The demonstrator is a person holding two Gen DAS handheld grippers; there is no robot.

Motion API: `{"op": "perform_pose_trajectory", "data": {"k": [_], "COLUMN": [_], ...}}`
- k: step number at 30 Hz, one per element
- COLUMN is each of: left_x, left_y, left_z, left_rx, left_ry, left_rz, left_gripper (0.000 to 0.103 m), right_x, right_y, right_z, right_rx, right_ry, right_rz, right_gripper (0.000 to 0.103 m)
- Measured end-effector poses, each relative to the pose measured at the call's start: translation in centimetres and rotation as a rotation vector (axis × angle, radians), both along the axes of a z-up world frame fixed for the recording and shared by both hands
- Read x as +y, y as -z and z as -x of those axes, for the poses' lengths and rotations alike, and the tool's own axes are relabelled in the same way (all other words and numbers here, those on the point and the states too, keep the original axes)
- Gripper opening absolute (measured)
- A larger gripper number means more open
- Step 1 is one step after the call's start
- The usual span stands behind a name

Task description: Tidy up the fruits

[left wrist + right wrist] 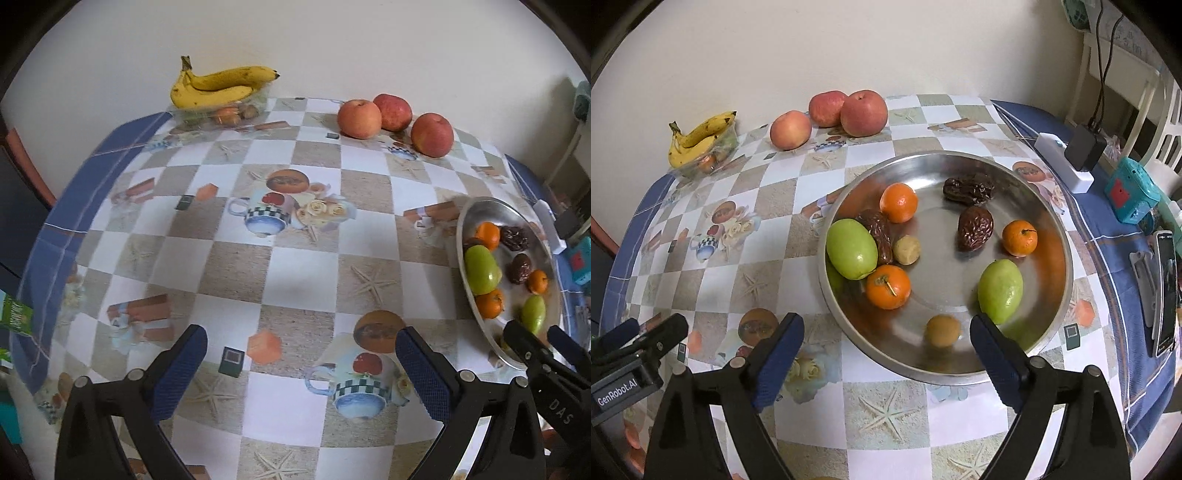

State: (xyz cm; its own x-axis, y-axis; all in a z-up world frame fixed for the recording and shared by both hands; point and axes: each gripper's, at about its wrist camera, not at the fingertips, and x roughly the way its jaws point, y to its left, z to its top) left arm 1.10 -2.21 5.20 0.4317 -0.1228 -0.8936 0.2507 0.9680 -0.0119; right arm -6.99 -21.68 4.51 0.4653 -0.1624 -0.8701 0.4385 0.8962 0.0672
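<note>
Left jaws: your left gripper [301,369] is spread wide with nothing between the blue pads, just checkered cloth under it.
Right jaws: your right gripper [886,354] is spread wide too, nothing pinched. It hangs over the near rim of the metal bowl [1060,236], and a small brown round fruit [942,329], a bit blurred, lies in the bowl between the two pads without touching either.
Bowl contents: just past the right pad there's a green fruit [1000,290]. On the left side of the bowl a bigger green fruit [851,249] sits against a wrinkly dark date [877,232], with a pale little round fruit [907,250] right beside it and an orange mandarin [888,287] in front. A second mandarin [898,202] is further back, a third mandarin [1019,238] is on the right next to another date [975,228], and a longer dark date [968,189] is near the far rim.
Surface: the checkered cloth [236,266] with teapot and starfish prints covers your whole surface.
Far edge: three red apples [846,112] sit grouped by the wall, well apart from the bowl.
Far left corner: the bananas [218,86] lie on top of a clear container [218,114] with small fruit in it; you can't really tell what kind.
Right side of surface: a white power strip [1063,162] with a black adapter [1084,146] plugged in, a teal box [1132,194], and a phone [1165,291] on a stand.
</note>
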Motion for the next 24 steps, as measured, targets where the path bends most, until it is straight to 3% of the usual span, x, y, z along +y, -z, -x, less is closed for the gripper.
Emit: {"op": "perform_pose_trajectory", "data": {"k": [4, 8, 24], "left_x": [-0.2, -0.9, -0.9], "left_y": [0.0, 0.2, 0.6], "left_z": [0.1, 0.3, 0.2], "left_rx": [0.000, -0.021, 0.000], "left_ry": [0.003, 0.005, -0.002], "left_rz": [-0.023, -0.114, -0.139], "left_gripper": [0.103, 0.103, 0.103], "right_x": [-0.2, -0.3, -0.4], "right_y": [0.1, 0.1, 0.4], "right_z": [0.0, 0.0, -0.1], "right_rx": [0.002, 0.010, 0.022], "right_ry": [0.003, 0.005, 0.003], "right_rz": [0.004, 0.013, 0.014], "right_gripper": [0.092, 0.092, 0.092]}}
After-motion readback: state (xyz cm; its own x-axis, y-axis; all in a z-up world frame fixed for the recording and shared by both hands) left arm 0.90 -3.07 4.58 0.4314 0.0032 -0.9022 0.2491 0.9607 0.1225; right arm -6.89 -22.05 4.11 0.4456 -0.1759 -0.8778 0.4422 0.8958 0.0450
